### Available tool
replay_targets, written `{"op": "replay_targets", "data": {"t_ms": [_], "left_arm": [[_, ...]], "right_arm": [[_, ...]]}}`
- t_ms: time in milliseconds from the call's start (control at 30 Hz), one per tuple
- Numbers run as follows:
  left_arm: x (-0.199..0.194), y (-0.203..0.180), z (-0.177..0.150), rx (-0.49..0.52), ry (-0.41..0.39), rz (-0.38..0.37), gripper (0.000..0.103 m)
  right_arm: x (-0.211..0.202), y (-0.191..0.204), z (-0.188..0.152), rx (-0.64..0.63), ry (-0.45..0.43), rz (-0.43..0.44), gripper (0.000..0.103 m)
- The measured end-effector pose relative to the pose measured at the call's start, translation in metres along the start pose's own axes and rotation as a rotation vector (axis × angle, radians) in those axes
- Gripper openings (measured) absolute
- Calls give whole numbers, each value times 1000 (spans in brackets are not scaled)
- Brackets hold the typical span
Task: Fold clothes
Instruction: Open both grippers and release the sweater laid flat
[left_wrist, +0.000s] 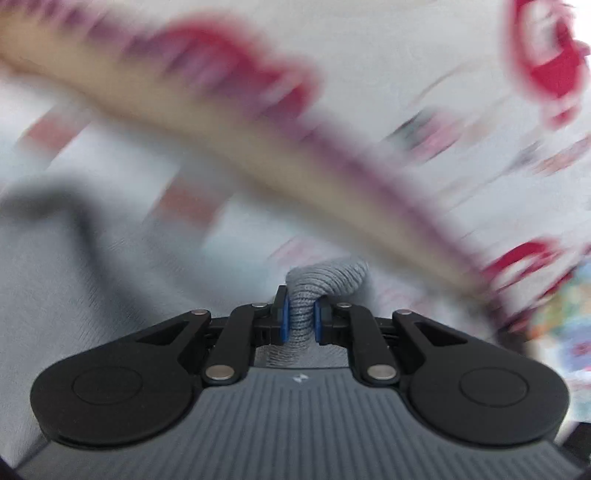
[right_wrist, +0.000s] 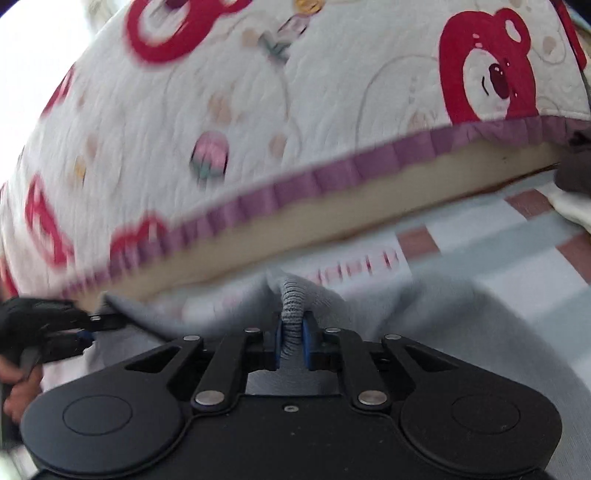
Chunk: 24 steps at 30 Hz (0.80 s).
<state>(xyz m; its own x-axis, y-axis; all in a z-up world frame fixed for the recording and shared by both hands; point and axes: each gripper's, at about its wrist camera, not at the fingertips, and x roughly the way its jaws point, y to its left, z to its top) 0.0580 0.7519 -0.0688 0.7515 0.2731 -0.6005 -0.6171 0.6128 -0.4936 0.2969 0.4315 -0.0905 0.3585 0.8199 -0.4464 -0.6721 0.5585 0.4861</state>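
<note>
A: Where does the folding stand?

B: Early, I'd judge. Both claws have only just got a grip. The left claw (left_wrist: 298, 320) is pinched nearly closed on a bunched ribbed edge of the grey garment (left_wrist: 92, 295), with the knit squeezed between its blue pads (left_wrist: 283, 325).

A: And the right?

B: Same picture. The right claw (right_wrist: 291, 343) is clamped almost closed on another ribbed hem of the garment (right_wrist: 443, 317), the rib standing up between the pads (right_wrist: 305, 345). At the left of the right wrist view you can see the other claw, with a hand (right_wrist: 18, 384) on its handle, holding the cloth farther along.

A: Where is the garment lying?

B: It sags between the two grips, in front of the mattress (right_wrist: 221, 129) with red bears and a purple trim. Behind it lies a pale checked sheet (right_wrist: 480, 229). Whether any cloth rests on a surface below, I cannot tell.

A: Any fold made?

B: None that I can see. The cloth looks loose and rumpled, not flat or squared. The left view is heavily blurred, so details there are poor. Spreading, then every fold, seems still ahead.
</note>
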Motion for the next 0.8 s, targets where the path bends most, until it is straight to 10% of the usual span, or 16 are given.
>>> {"op": "replay_targets", "data": {"t_ms": [100, 333, 400, 567, 800], "left_arm": [[7, -24, 33, 108, -6, 78, 43], [-29, 30, 44, 30, 54, 31, 54], [-52, 55, 46, 64, 66, 87, 54], [-93, 108, 38, 143, 127, 325, 54], [-147, 154, -4, 80, 217, 383, 58]], "right_arm": [[31, 15, 41, 26, -112, -19, 13], [96, 74, 59, -239, 30, -173, 35], [78, 82, 43, -194, 18, -99, 53], [34, 110, -18, -107, 137, 42, 54], [-24, 156, -101, -108, 335, 122, 54]]}}
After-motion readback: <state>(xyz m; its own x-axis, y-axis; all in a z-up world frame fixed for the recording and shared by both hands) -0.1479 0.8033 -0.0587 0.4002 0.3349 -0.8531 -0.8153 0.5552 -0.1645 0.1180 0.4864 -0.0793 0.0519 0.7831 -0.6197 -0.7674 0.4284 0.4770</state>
